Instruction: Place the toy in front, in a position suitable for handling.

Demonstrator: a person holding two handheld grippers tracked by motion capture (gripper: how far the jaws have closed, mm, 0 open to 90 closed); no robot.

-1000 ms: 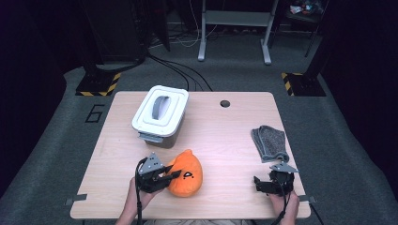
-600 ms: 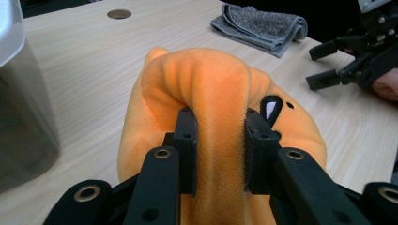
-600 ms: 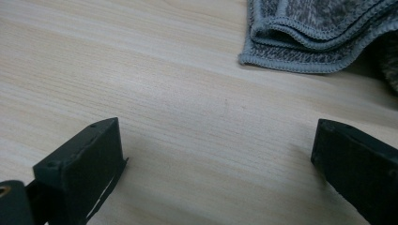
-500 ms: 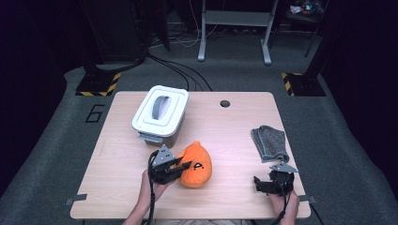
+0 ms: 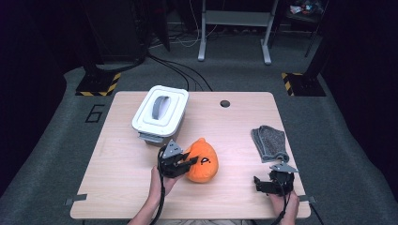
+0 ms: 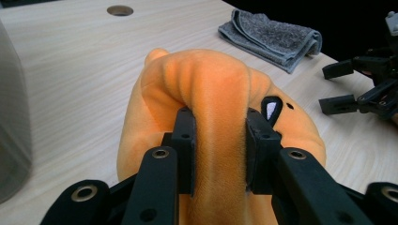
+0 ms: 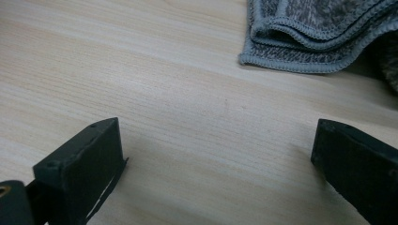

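Near the front middle of the table [image 5: 117, 187], the left gripper [image 5: 180, 165] is clamped on a pinched ridge of the orange plush toy [image 5: 202, 161]; in the left gripper view both pads [image 6: 185, 140] bite deep into the fabric, with the toy's black eye patch just beside one jaw. Toy sits just in front of the white lidded bin [image 5: 160, 112], close to its near corner and latch. Judged step: carrying the toy toward the bin. To do it well: keep the pinch firm, since soft fill can slip out of a narrow fold; lift clear of the tabletop before crossing; the lid looks closed, so it likely needs opening first. Right gripper [image 5: 268, 183] rests near the front right edge, jaws wide apart over bare wood, nothing between them, just short of the folded grey towel [image 5: 270, 142]. Count: 1 toy, 1 bin, 1 towel, 2 grippers, 1 cable hole [image 5: 225, 103] in the table.
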